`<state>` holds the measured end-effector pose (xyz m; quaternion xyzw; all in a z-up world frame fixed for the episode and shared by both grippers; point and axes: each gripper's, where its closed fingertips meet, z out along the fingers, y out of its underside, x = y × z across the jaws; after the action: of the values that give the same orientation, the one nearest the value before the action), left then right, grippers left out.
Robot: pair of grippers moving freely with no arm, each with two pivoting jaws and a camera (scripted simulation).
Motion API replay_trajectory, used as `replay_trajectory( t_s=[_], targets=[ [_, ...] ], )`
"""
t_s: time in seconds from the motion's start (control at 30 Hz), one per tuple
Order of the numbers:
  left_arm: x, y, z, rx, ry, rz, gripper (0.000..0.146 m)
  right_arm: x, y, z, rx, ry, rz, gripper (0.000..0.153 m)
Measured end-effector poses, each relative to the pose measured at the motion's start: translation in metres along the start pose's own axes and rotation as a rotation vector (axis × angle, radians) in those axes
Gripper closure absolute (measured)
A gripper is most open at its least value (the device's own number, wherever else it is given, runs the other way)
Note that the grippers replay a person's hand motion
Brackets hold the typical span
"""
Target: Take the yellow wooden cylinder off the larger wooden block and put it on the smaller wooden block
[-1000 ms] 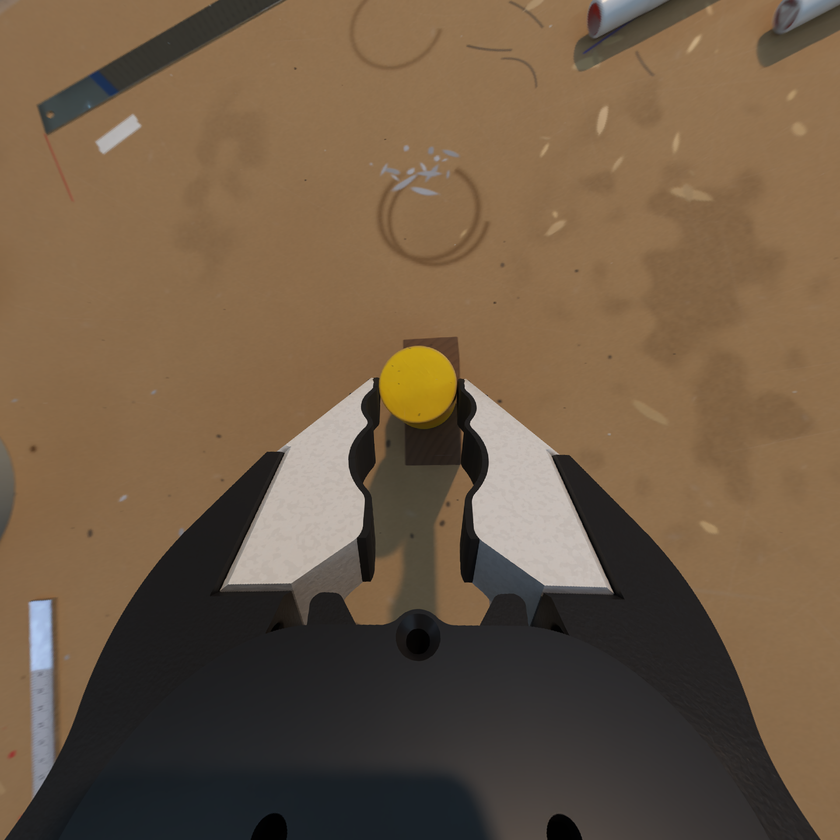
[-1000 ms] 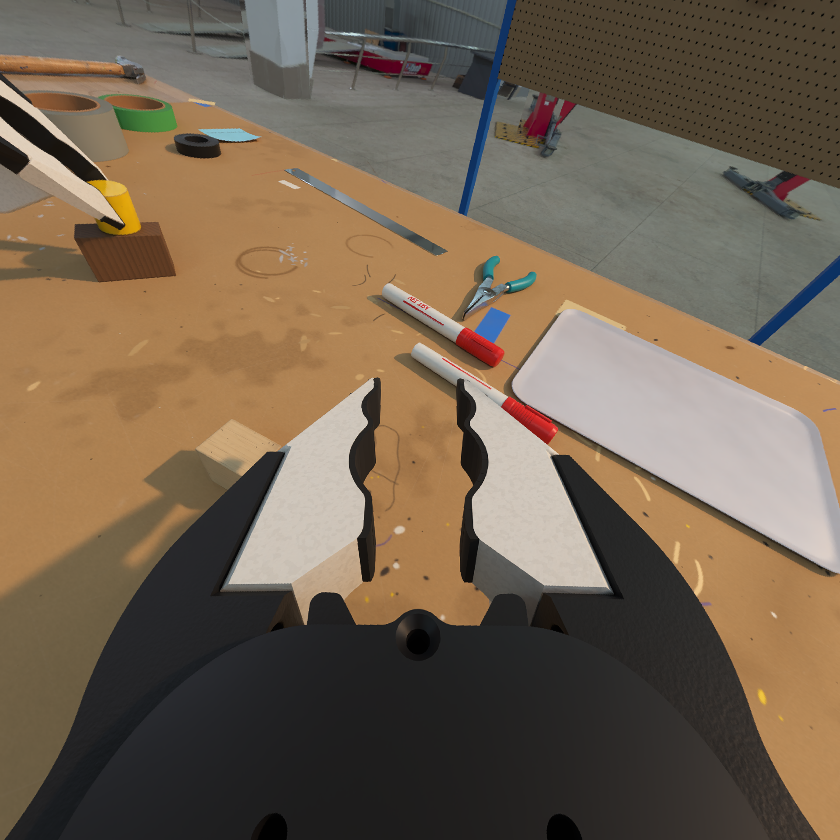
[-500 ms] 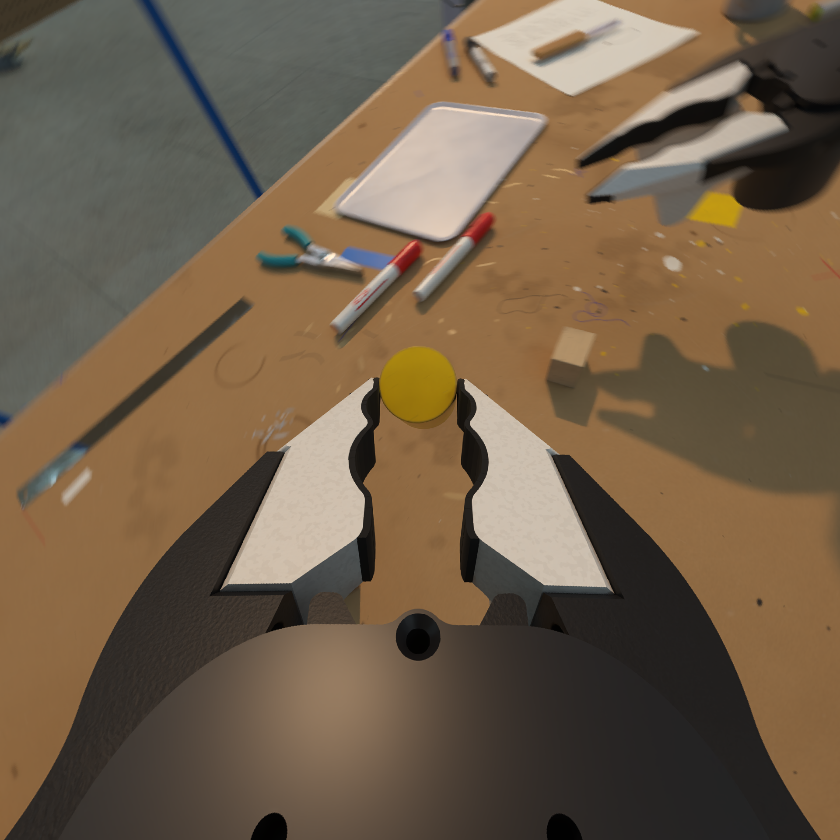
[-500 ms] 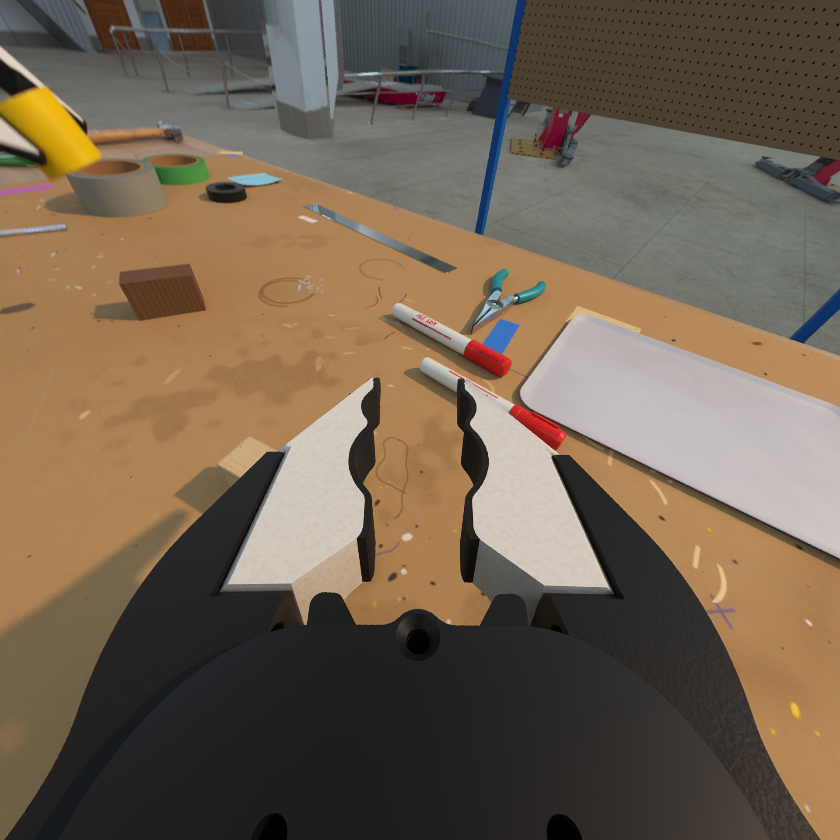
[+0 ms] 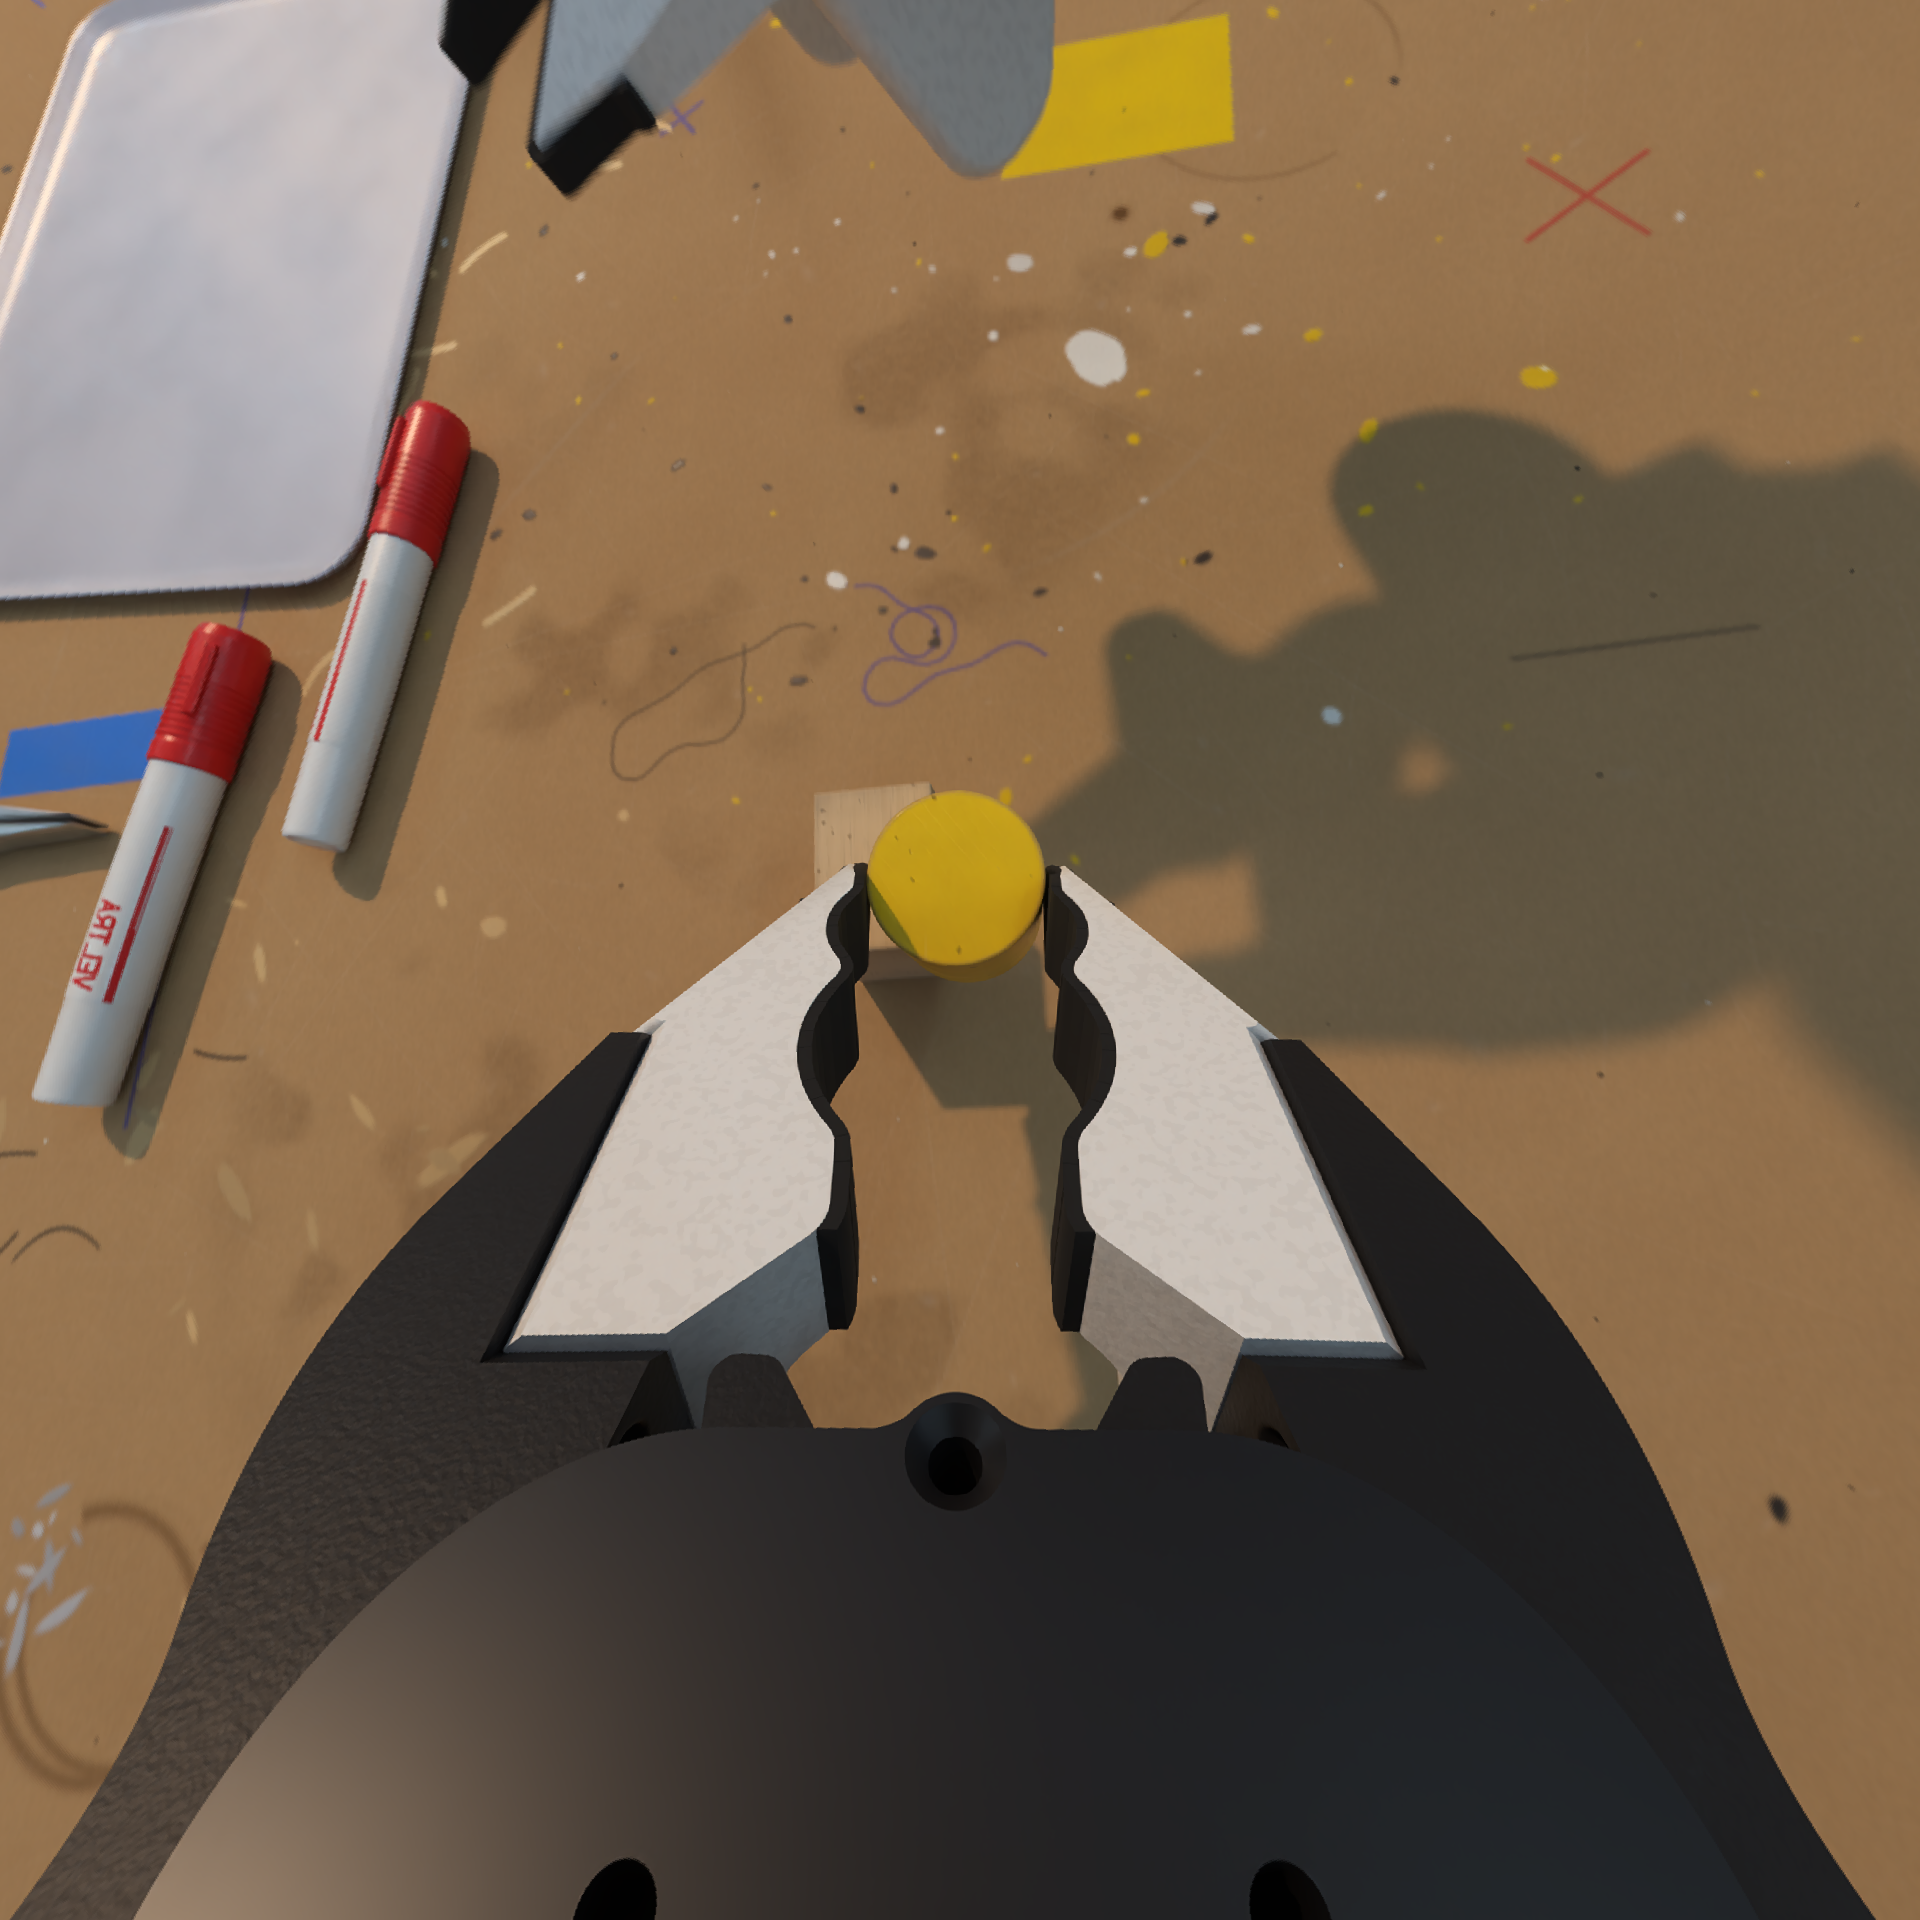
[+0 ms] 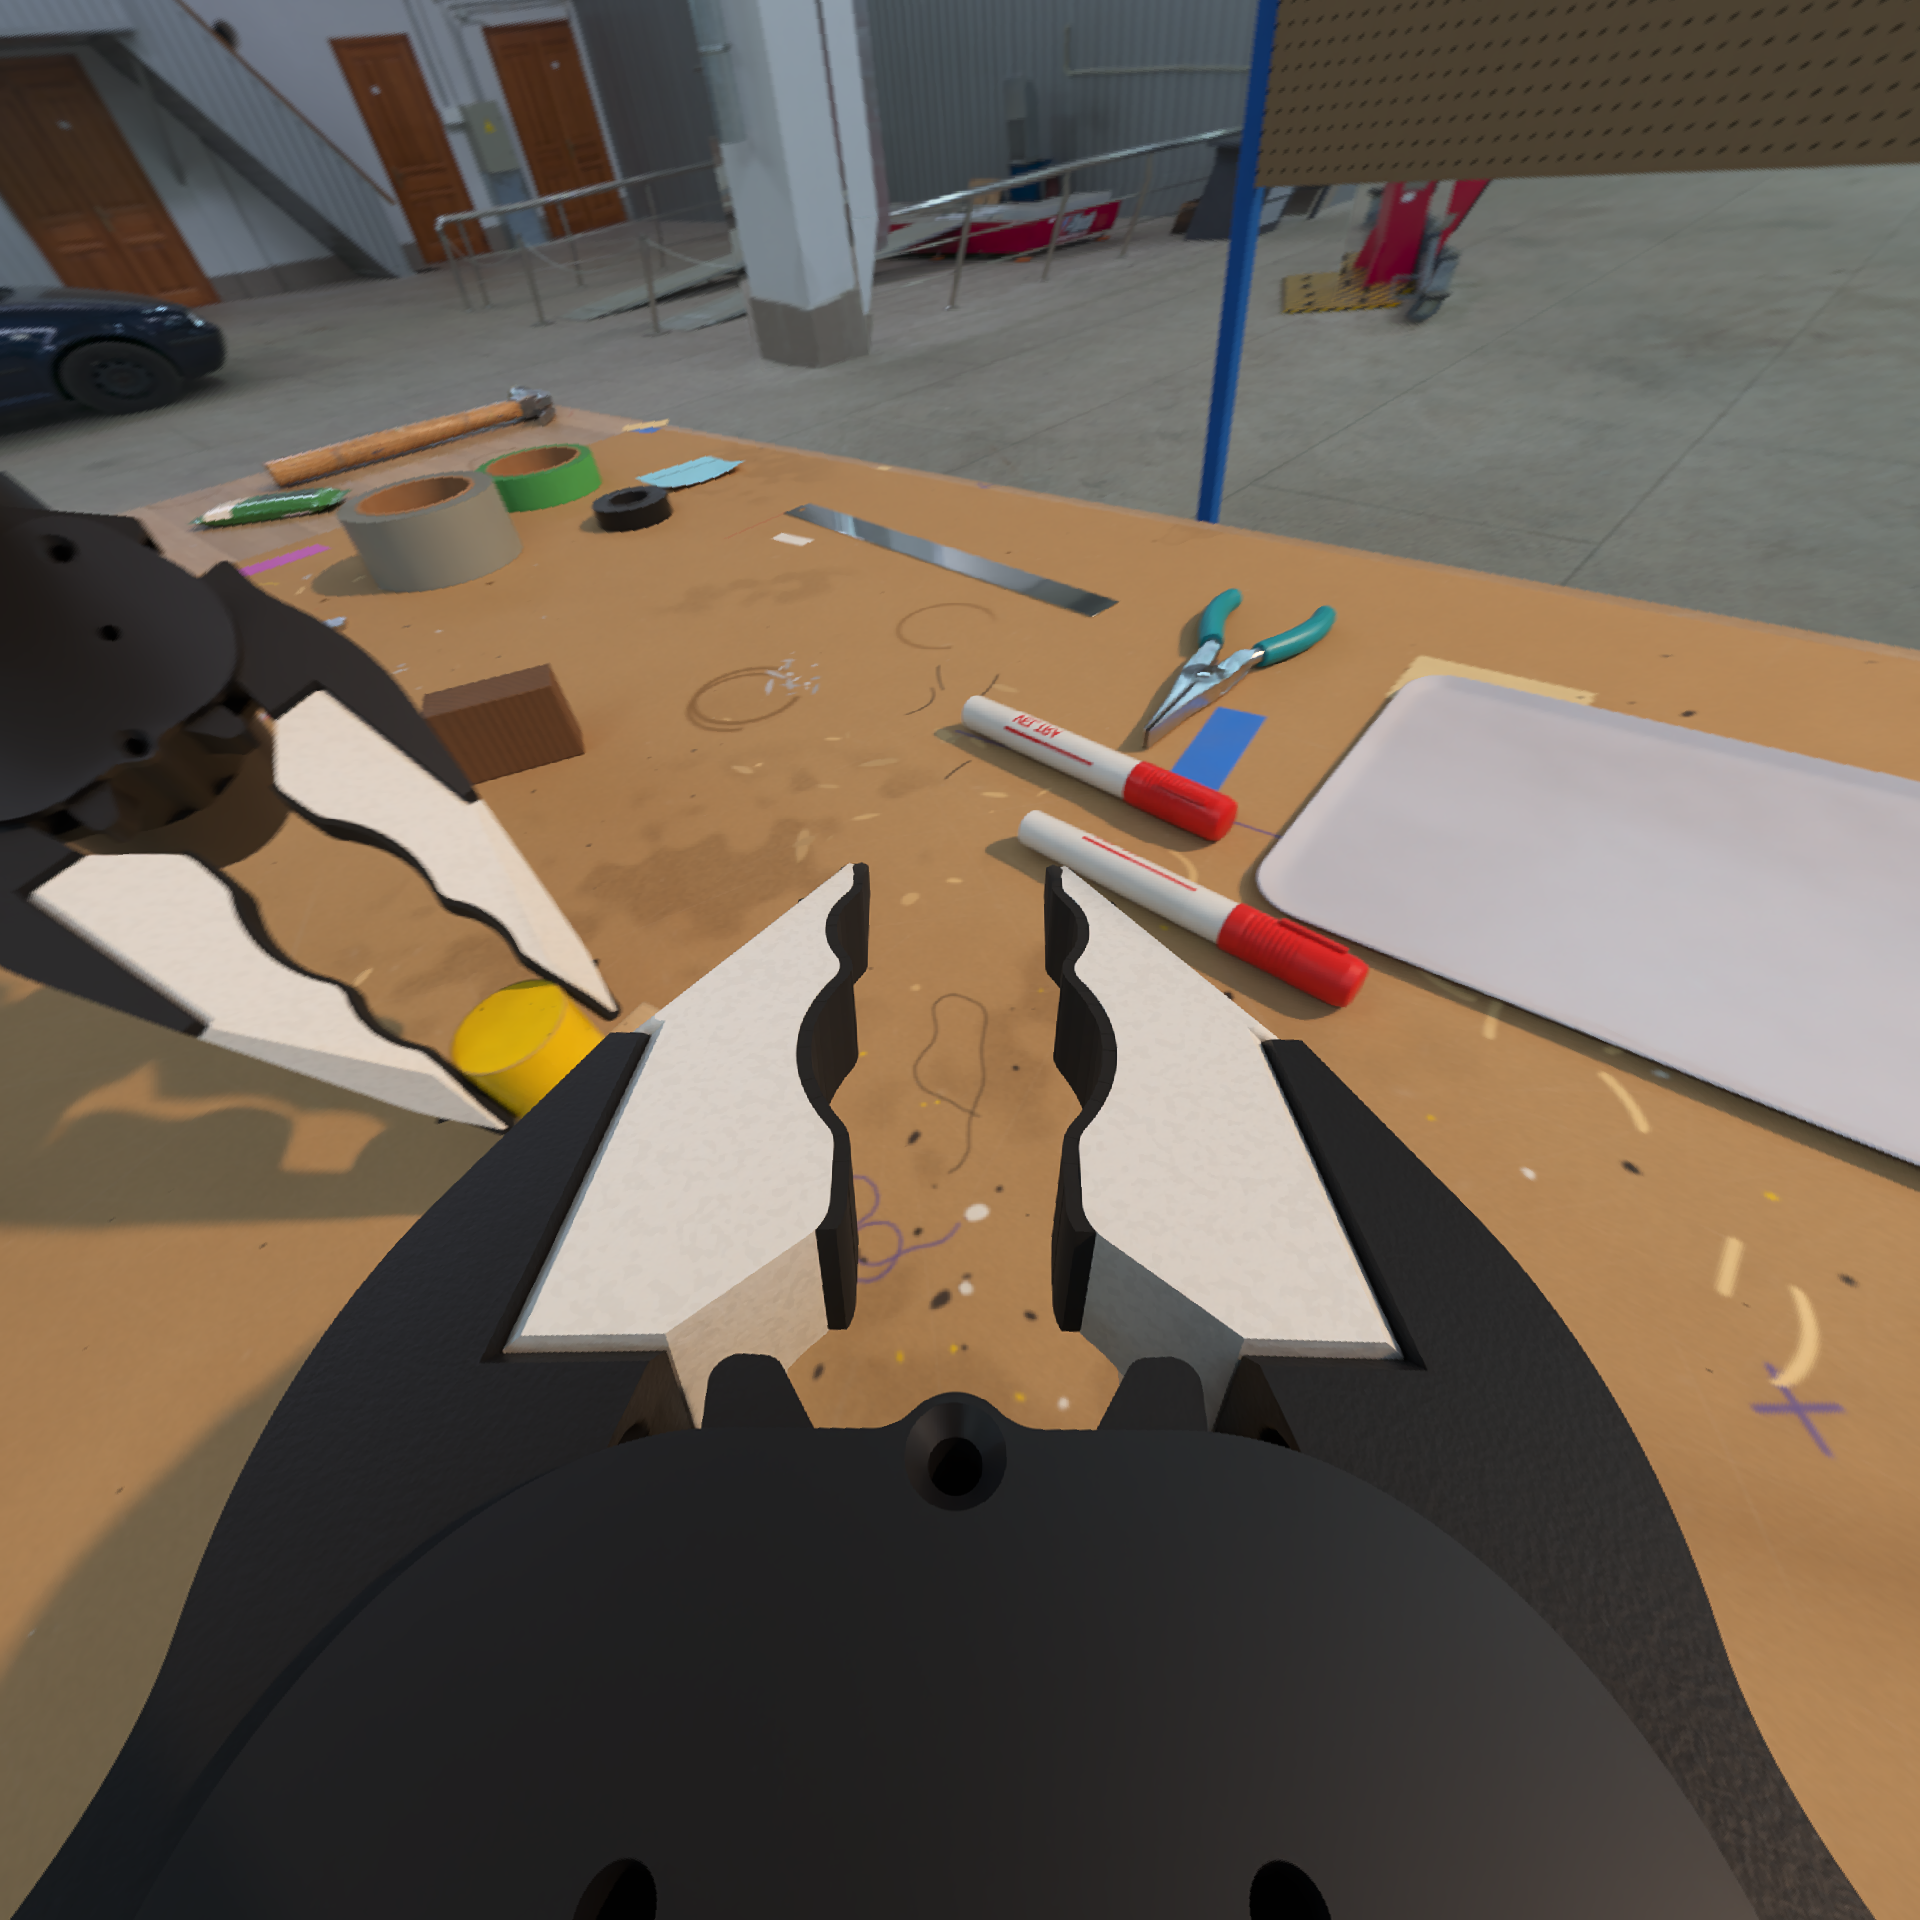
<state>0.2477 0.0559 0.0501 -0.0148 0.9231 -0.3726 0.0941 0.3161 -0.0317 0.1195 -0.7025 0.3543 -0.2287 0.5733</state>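
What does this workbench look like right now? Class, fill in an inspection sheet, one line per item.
Surface: brown bench top, stained and paint-flecked.
Job's things: yellow cylinder over the small pale block; contact unclear. Dark block bare.
Clutter: two red-capped markers, tray, pliers, tape rolls, hammer, metal strip.
Grippers: left tongs shut on the cylinder; right tongs open, empty.
Cables: nothing seen.
Surroundings: hall with pillar, doors, parked car.
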Motion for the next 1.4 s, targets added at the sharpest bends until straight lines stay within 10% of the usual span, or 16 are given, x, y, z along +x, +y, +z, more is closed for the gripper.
replay_trajectory(
  t_s=[0.3,0.4,0.57,0.83,1.4],
  targets=[
    [-0.024,-0.005,0.009,0.018,-0.134,0.036,0.111,-0.044,0.024,0.01,-0.157,-0.27,-0.011,0.119],
    [-0.022,-0.002,0.004,0.044,-0.167,0.025,0.084,-0.048,0.035,0.014,-0.216,-0.274,-0.05,0.119],
    [-0.027,0.005,-0.023,-0.007,-0.281,-0.039,0.081,-0.051,0.043,0.018,-0.246,-0.291,-0.042,0.118],
    [-0.013,0.048,-0.004,-0.099,-0.134,-0.287,0.076,-0.052,0.054,0.016,-0.297,-0.321,-0.021,0.119],
    [-0.014,0.047,0.004,-0.071,-0.163,-0.357,0.098,-0.118,0.078,0.001,-0.434,-0.673,-0.076,0.121]
  ],
)
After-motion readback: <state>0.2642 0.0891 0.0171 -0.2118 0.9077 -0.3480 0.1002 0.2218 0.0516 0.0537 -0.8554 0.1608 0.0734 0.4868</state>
